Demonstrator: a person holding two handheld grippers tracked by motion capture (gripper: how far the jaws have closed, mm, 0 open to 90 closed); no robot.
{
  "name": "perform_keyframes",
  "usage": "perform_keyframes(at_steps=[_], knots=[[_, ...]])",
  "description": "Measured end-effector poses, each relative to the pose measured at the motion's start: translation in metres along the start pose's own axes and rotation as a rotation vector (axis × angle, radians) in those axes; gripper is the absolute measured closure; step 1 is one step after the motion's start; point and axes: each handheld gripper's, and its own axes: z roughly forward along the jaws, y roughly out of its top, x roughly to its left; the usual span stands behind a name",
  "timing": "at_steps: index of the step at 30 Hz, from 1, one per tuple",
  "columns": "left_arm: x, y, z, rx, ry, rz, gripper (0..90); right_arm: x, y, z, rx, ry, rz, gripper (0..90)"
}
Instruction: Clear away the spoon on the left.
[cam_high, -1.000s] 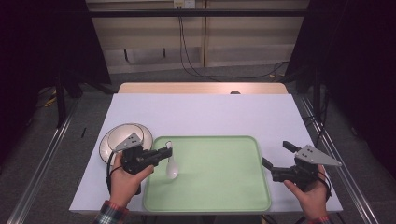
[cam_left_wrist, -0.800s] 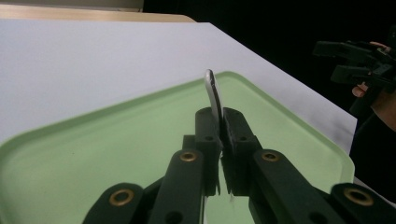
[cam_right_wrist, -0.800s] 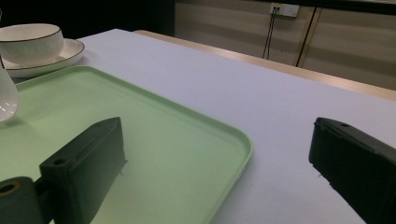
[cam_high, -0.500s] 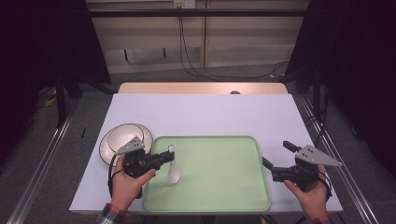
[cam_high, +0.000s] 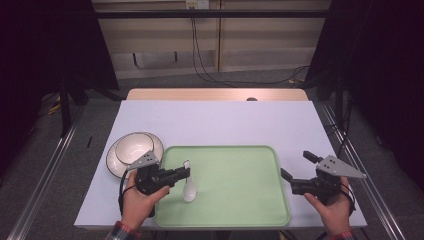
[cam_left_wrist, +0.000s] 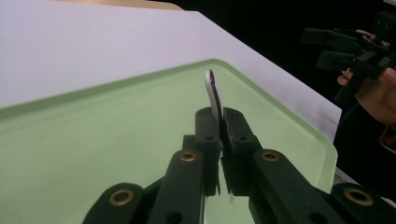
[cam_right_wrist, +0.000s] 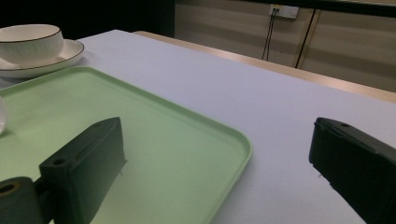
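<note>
A: Left claw (cam_high: 184, 173) pinches the white spoon (cam_high: 188, 186) by its handle; the bowl end hangs below, resting on the green tray (cam_high: 240, 210).

B: Right claw (cam_high: 296, 168) gapes wide, empty, well apart across the tray.

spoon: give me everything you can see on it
The spoon is white and glossy, ceramic by the look, with a short curved handle and a deep rounded bowl. It sits over the left part of the green tray. The left gripper is shut on the handle, whose tip sticks up past the fingers in the left gripper view. The bowl end is low, at the tray surface; contact cannot be told. Nothing else touches it.
</note>
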Motion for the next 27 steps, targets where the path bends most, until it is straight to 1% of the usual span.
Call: perform_keyframes(at_steps=[1,2,7,10,12,14,15,16,18,21,22,23,24,25,26,27], knots=[[-0.0001,-0.0005,0.0004,-0.003,-0.009,-0.007,85.9,0.0001,0.0000,0.0002,0.000,0.006,-0.001,3.2],[-0.0003,-0.0007,0.0006,-0.003,-0.010,-0.007,85.9,0.0006,0.0001,0.0007,-0.002,0.000,-0.002,3.2],[-0.0026,-0.0019,0.0005,0.001,-0.019,-0.007,85.9,0.0008,0.0000,0.0010,0.002,0.004,-0.005,3.2],[-0.0031,-0.0034,0.0010,0.003,-0.036,-0.020,85.9,0.0009,0.0000,0.0011,0.003,0.005,-0.004,3.2],[-0.0035,-0.0049,0.0025,-0.002,-0.051,-0.037,85.8,0.0010,0.0001,0.0010,0.005,0.000,-0.005,3.2],[-0.0038,-0.0054,0.0033,0.005,-0.054,-0.031,85.8,0.0012,0.0003,0.0010,0.002,0.001,-0.001,3.2],[-0.0046,-0.0055,0.0041,0.004,-0.061,-0.038,85.8,0.0013,0.0003,0.0010,0.001,-0.002,0.000,3.2],[-0.0051,-0.0057,0.0048,0.003,-0.064,-0.035,85.8,0.0012,0.0004,0.0011,-0.001,0.003,0.000,3.1],[-0.0048,-0.0058,0.0052,0.003,-0.064,-0.033,85.8,0.0012,0.0002,0.0011,0.000,0.002,-0.001,3.2],[-0.0021,-0.0068,0.0049,0.000,-0.065,-0.039,85.6,0.0012,0.0000,0.0013,0.007,0.004,-0.003,3.2],[-0.0013,-0.0072,0.0047,-0.002,-0.061,-0.042,85.5,0.0012,0.0000,0.0014,0.008,0.005,-0.003,3.2],[0.0001,-0.0073,0.0044,-0.001,-0.059,-0.035,85.3,0.0013,0.0000,0.0015,0.007,0.005,-0.003,3.2],[0.0004,-0.0076,0.0043,-0.003,-0.050,-0.037,85.0,0.0014,0.0000,0.0016,0.006,0.007,-0.003,3.2],[0.0019,-0.0082,0.0042,-0.002,-0.047,-0.028,84.7,0.0012,0.0000,0.0016,0.005,0.006,-0.003,3.2],[0.0024,-0.0088,0.0045,-0.008,-0.039,-0.036,84.3,0.0014,0.0000,0.0016,0.006,0.007,-0.002,3.2],[0.0045,-0.0093,0.0044,-0.009,-0.041,-0.039,84.0,0.0013,0.0000,0.0015,0.006,0.006,-0.003,3.2]])
